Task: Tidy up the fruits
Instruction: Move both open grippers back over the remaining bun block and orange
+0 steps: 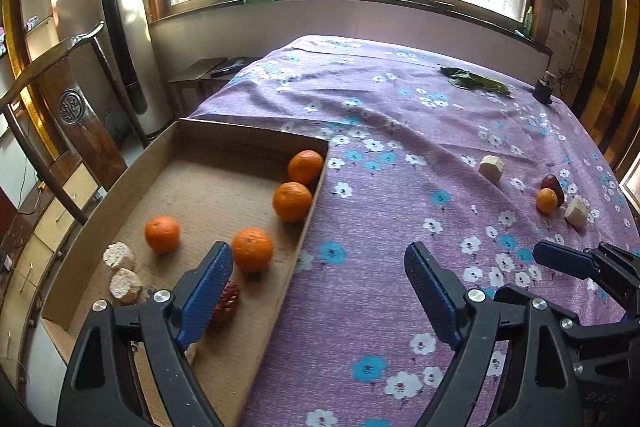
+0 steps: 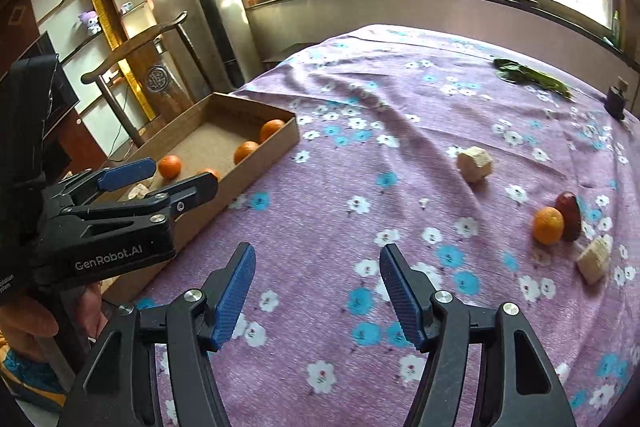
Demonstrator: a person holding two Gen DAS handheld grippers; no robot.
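While both grippers, left [image 1: 320, 291] and right [image 2: 318, 293], hover with fingers open and empty, the loose orange [image 2: 548, 225] lies near the table's right edge, closer to the right hand than the box [image 1: 240, 143].

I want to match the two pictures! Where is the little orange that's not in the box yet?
Left wrist view: the loose orange sits far right on the purple cloth, touching a dark red fruit.
Right wrist view: same orange, right of centre, left of that red fruit.
Shared landmark: the cardboard box on the left.
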